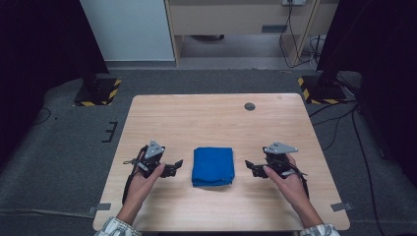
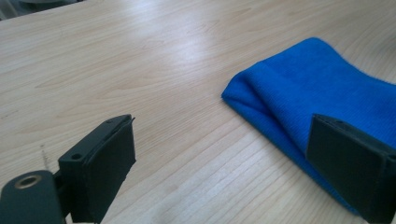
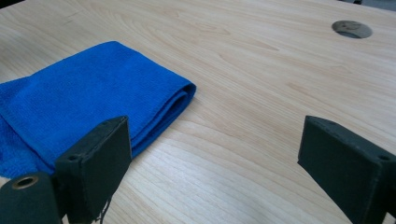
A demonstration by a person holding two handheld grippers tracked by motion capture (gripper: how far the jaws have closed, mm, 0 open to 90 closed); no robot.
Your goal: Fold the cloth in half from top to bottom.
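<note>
A folded blue cloth lies flat near the middle of the wooden table. My left gripper rests just left of it, open and empty, jaws pointing at the cloth. My right gripper sits just right of the cloth, also open and empty. In the left gripper view the cloth lies ahead on the right, its folded edge partly behind the right jaw, with my gripper spread wide. In the right gripper view the cloth lies ahead on the left, between and beyond my gripper.
A round grey cable hole sits near the table's far edge, also in the right gripper view. Black stands with yellow-black striped bases flank the table on the floor. Cables trail over the floor at right.
</note>
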